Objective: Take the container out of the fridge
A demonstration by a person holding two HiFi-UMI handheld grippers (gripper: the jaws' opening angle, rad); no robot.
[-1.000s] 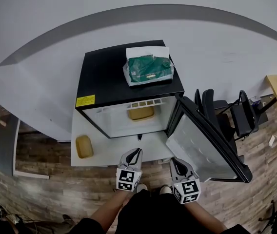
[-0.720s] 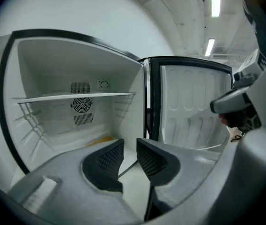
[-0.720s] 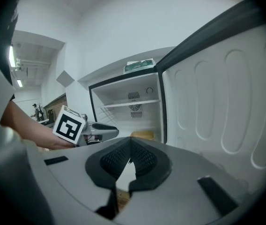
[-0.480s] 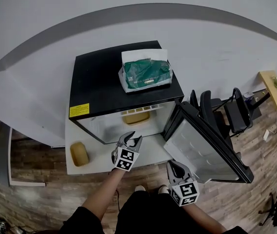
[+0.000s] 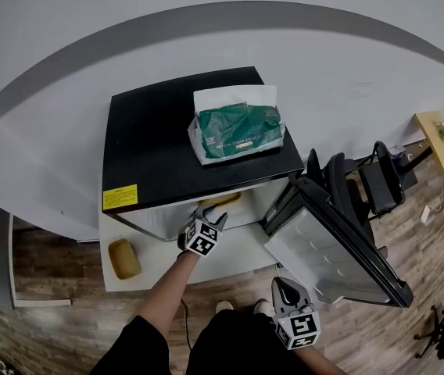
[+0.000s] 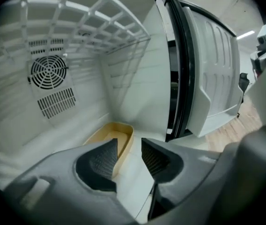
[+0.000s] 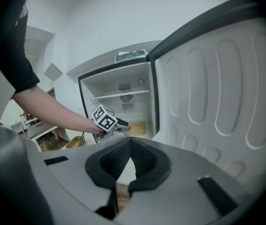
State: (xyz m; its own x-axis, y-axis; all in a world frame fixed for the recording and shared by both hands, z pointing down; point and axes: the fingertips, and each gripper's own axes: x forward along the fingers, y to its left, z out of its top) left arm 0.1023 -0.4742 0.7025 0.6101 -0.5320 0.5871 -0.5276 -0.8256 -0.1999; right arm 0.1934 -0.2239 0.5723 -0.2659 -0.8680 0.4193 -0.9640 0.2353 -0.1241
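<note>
Container (image 6: 107, 134) on fridge (image 5: 163, 143) floor, bag (image 5: 238, 131) on fridge top, door (image 5: 339, 244) at right

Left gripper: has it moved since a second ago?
Yes. In the head view the left gripper has gone from the table's near edge up to the fridge mouth. Its jaws have just been opening, with nothing between them; the container lies just ahead.

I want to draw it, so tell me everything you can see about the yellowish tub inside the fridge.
The tub is a shallow, pale tan tray with rounded corners and a raised rim, plastic by its look. No lid; it seems empty. It sits flat on the white fridge floor, far back. The left gripper, whose jaws have just been opening, points at it without gripping it.
</note>
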